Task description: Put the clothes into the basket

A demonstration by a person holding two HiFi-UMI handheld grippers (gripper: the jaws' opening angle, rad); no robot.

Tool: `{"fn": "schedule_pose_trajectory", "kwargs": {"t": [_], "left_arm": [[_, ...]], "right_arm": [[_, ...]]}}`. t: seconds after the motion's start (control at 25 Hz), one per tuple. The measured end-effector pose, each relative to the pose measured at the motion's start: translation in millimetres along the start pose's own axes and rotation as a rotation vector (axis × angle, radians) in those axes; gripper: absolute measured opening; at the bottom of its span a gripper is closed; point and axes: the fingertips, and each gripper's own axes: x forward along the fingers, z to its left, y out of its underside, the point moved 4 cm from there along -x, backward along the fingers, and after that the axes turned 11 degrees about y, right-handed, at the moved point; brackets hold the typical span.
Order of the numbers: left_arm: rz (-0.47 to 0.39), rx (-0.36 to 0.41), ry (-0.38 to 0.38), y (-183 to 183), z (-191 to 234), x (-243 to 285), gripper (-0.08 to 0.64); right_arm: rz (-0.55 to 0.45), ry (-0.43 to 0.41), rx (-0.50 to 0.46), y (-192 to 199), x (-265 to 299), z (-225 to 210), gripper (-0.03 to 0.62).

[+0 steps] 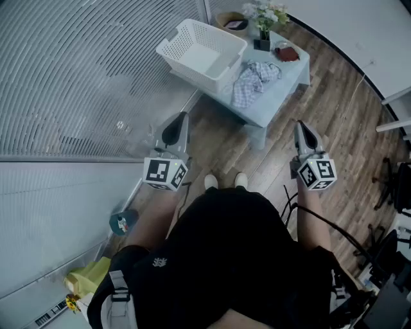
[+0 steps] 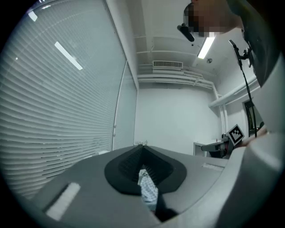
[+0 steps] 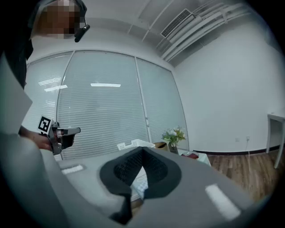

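A white plastic basket [image 1: 168, 46] stands empty at the far left of a small pale table [image 1: 283, 91]. A blue-and-white checked garment [image 1: 253, 82] lies crumpled on the table beside it. My left gripper [image 1: 182, 117] is held level over the wood floor, short of the table, its jaws shut with nothing in them. My right gripper [image 1: 299, 124] hangs to the table's right, also shut and empty. In the left gripper view the garment [image 2: 148, 189] shows far off through the gap below the jaws. The right gripper view shows the basket [image 3: 131, 144] ahead.
A vase of flowers [image 1: 264, 18], a brown bowl [image 1: 232, 23] and a red item [image 1: 286, 53] sit at the table's far end. A glass wall with blinds [image 1: 77, 77] runs on the left. A teal object [image 1: 122, 222] and a yellow bag [image 1: 87, 277] lie on the floor.
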Motion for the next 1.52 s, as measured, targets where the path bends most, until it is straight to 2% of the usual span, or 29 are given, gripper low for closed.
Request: {"fn": "schedule_pose_trajectory", "kwargs": {"t": [0.36, 0.56, 0.92, 1.2, 1.36, 1.52], "left_arm": [[0.069, 0.099, -0.036, -4.1, 15.6, -15.1, 0.006], [0.066, 0.079, -0.056, -2.5, 17.2, -18.6, 0.006], [0.042, 0.045, -0.098, 2.3, 6.3, -5.4, 0.006], [0.066, 0.029, -0.104, 21.8, -25.2, 20.9, 0.006], [0.063, 0.054, -0.079, 12.1, -16.2, 28.9, 0.006], [0.065, 0.030, -0.078, 16.0, 5.4, 47.8, 0.006]], "right_arm": [[0.012, -0.013, 0.016, 11.1, 0.1, 12.4, 0.000], [0.013, -0.034, -0.008, 8.7, 3.0, 16.1, 0.000], [0.045, -0.056, -0.010, 12.5, 10.6, -8.5, 0.000], [0.088, -0.116, -0.026, 33.5, 25.2, -26.7, 0.000], [0.104, -0.108, 0.007, 42.1, 37.0, -35.0, 0.000], [0.136, -0.102, 0.040, 55.6, 56.5, -36.6, 0.000]]}}
